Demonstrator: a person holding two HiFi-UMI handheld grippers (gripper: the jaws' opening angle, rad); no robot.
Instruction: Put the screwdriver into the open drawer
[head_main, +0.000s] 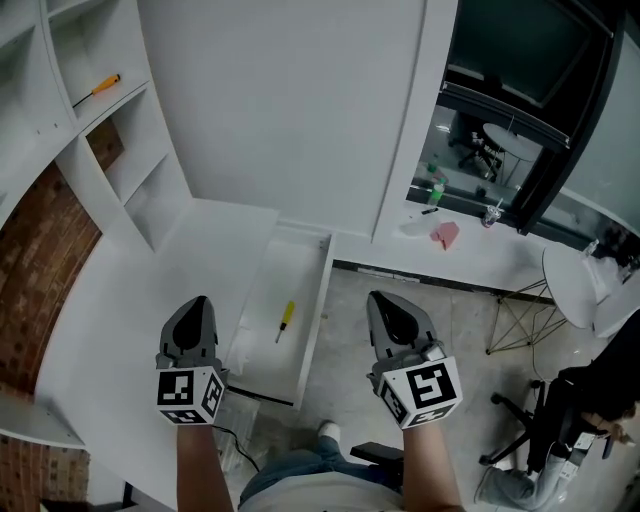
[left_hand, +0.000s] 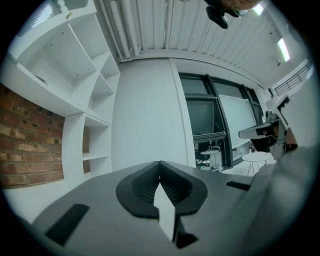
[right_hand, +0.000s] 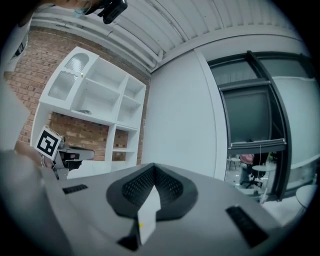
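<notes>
A yellow-handled screwdriver (head_main: 285, 320) lies inside the open white drawer (head_main: 312, 330), which is pulled out from under the white desktop. A second screwdriver with an orange handle (head_main: 97, 90) rests on an upper shelf at the far left. My left gripper (head_main: 197, 305) is raised over the desk's edge, left of the drawer, and is shut with nothing in it. My right gripper (head_main: 385, 302) hangs to the right of the drawer, also shut and empty. In the left gripper view the left gripper (left_hand: 160, 171) points level at the white wall. In the right gripper view the right gripper (right_hand: 152, 172) does too.
A white shelf unit (head_main: 120, 150) against a brick wall (head_main: 40, 250) fills the left. A window ledge (head_main: 470, 245) carries a pink object (head_main: 445, 234) and a small bottle (head_main: 437, 187). A white chair (head_main: 575, 290) and a black office chair (head_main: 560, 420) stand on the right.
</notes>
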